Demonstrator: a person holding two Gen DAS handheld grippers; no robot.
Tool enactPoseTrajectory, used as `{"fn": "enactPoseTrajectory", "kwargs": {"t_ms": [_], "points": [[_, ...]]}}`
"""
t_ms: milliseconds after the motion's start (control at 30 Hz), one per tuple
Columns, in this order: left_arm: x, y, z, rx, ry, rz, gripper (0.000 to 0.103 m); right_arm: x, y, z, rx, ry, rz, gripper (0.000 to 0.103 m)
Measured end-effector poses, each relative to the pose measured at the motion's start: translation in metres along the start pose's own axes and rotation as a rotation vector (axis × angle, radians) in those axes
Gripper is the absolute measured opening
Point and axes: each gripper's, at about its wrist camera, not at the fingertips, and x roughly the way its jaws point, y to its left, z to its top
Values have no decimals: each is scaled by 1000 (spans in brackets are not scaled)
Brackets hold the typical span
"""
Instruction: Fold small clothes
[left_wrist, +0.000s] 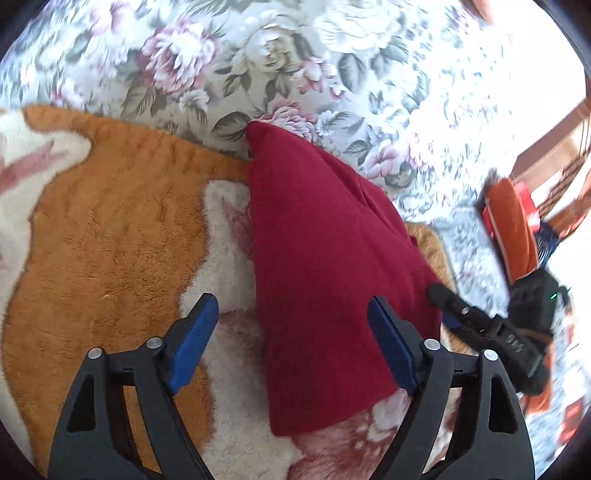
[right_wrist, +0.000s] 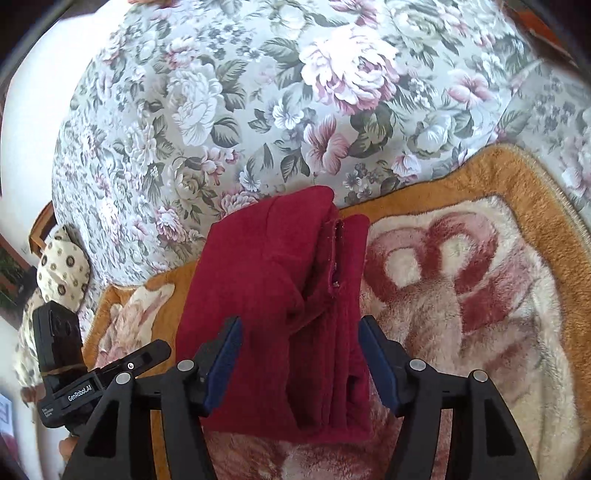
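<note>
Both claws, left gripper (left_wrist: 291, 341) & right gripper (right_wrist: 300, 360), gape wide, empty, over folded red garment (right_wrist: 273, 295); it should lift clear w/o snagging fold.

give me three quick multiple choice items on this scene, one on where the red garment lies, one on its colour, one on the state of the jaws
1. Where does the folded garment lie?
A. on the plush blanket
B. on a bare wooden floor
C. in a basket

2. What colour is the garment?
A. navy
B. dark red
C. white

3. How do the jaws of the right gripper stand?
A. clamped on the garment
B. open, pads clear of the cloth
C. shut on nothing

Answers: 1 A, the orange and cream plush shows all round it; 2 B, it is one solid dark red; 3 B, both blue pads stand apart from the fabric.
</note>
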Motion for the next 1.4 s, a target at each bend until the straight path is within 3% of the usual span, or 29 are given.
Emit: {"fn": "enactPoseTrajectory", "kwargs": {"t_ms": [100, 167, 300, 367, 433, 533, 667, 900, 1000, 1100, 1200, 1400], "points": [[24, 0, 12, -29, 39, -11, 89, 19, -12, 7, 37, 26, 79, 67], [39, -2, 19, -32, 67, -26, 89, 30, -20, 10, 60, 33, 85, 75], [64, -4, 25, -25, 86, -44, 90, 52, -35, 9, 139, 65, 190, 76], [65, -9, 23, 0, 67, -37, 89, 54, -31, 9, 105, 47, 188, 72], [64, -18, 20, 37, 68, -32, 82, 50, -20, 7, 61, 40, 153, 61], [50, -32, 13, 82, 45, 23, 80, 36, -4, 5, 17, 18, 137, 50], [15, -37, -1, 90, 36, 49, 80, 9, 22, -9, -1, 19, 175, 49], [-36, -32, -47, 138, 29, 146, 80, -13, 48, -66, 14, 59, 212, 48], [-37, -23, -68, 113, 47, 161, 80, -12, 48, -86, 32, 83, 184, 48], [-39, -21, -83, 141, 25, 196, 80, -8, 47, -100, 13, 90, 102, 53], [-47, -22, -87, 150, 5, 220, 80, -19, 44, -102, 49, 92, 79, 53], [-69, -28, -89, 214, -111, 357, 80, -75, 76, -92, -74, -73, 29, 53]]}}
